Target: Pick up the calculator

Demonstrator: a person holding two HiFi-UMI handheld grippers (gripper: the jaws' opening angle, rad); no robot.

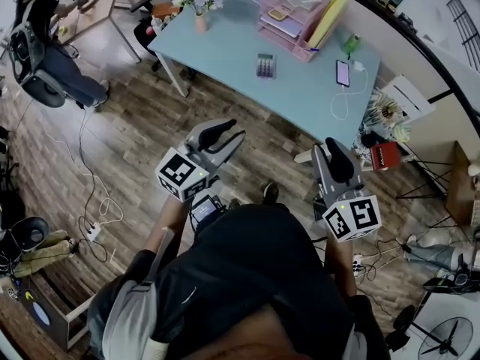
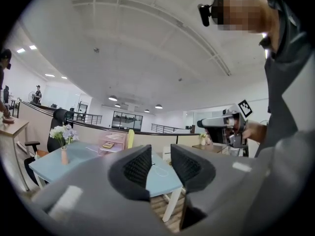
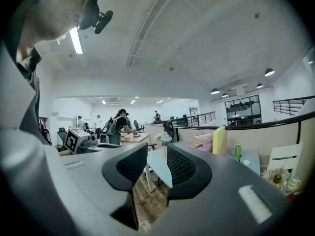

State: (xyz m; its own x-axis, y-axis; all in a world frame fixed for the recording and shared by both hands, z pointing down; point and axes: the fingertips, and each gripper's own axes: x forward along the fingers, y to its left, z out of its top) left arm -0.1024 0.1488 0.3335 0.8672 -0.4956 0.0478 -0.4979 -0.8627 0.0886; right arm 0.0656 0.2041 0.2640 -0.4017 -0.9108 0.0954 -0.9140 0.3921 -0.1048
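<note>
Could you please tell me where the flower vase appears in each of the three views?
Head view: flower vase at the blue table's left end, upper centre.
Left gripper view: flower vase lower left, left of the left claw.
Right gripper view: flower vase small, above the right claw's gap.
Shared landmark: yellow folder, upright on the table.
</note>
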